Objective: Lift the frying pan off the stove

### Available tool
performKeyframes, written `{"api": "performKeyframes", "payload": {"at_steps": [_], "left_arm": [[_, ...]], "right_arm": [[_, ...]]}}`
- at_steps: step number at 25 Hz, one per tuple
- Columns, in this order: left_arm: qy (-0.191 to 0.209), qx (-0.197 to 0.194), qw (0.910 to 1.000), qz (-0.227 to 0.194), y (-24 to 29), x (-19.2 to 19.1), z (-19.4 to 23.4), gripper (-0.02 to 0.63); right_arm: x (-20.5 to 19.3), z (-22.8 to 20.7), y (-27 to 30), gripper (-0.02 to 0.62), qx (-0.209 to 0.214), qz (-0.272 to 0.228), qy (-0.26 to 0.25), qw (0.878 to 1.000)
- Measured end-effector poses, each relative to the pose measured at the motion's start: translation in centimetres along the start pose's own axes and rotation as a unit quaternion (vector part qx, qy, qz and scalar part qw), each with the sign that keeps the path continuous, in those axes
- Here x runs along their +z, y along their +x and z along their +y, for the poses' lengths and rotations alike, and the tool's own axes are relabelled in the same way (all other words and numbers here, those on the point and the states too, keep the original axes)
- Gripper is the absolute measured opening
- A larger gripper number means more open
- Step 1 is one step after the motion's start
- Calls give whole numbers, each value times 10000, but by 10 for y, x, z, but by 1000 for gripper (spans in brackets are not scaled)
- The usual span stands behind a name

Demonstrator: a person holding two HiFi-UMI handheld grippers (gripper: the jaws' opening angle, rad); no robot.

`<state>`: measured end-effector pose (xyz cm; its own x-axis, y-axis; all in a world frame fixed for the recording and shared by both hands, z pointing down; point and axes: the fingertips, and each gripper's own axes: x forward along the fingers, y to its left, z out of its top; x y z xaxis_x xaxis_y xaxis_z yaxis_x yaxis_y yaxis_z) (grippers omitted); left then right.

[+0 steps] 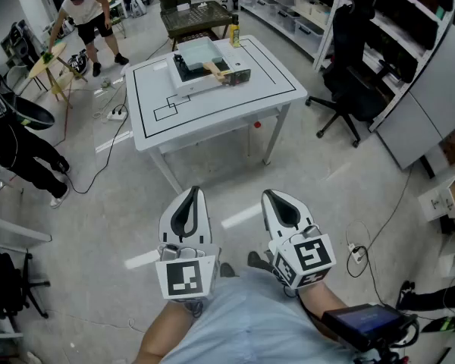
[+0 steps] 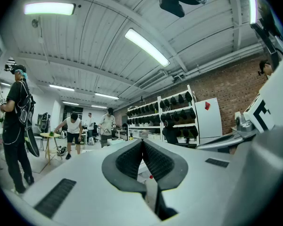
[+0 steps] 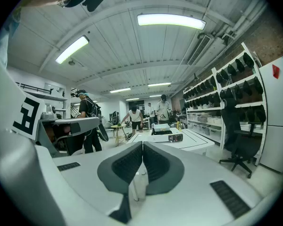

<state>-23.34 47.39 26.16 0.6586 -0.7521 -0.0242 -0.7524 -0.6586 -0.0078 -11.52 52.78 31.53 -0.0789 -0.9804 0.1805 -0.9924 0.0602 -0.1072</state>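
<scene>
The frying pan point(image 1: 196, 54) with a wooden handle point(image 1: 214, 70) sits on a white stove point(image 1: 205, 73) on the white table point(image 1: 235, 97), far ahead of me. Both grippers hang low near my body, well short of the table. My left gripper point(image 1: 194, 192) is shut with nothing in it, its pads point(image 2: 132, 160) pressed together. My right gripper point(image 1: 268, 196) is likewise shut and empty, its pads point(image 3: 156, 163) touching. In the right gripper view the stove point(image 3: 163, 129) and table point(image 3: 188, 142) appear small in the distance.
A yellow bottle point(image 1: 233, 35) stands at the table's far edge. A black office chair point(image 1: 349, 67) and shelving point(image 1: 409, 44) are to the right. A person in black point(image 1: 15, 150) stands at the left, and another bends over a small table point(image 1: 49, 61). Cables point(image 1: 114, 139) cross the floor.
</scene>
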Motion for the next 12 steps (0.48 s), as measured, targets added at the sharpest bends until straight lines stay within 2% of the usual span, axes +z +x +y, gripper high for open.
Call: {"api": "performKeyframes", "payload": {"at_steps": [12], "left_arm": [[0, -19, 10000, -2, 5, -1, 8, 18]], "right_arm": [[1, 2, 11, 48, 40, 12, 59, 10000]]}}
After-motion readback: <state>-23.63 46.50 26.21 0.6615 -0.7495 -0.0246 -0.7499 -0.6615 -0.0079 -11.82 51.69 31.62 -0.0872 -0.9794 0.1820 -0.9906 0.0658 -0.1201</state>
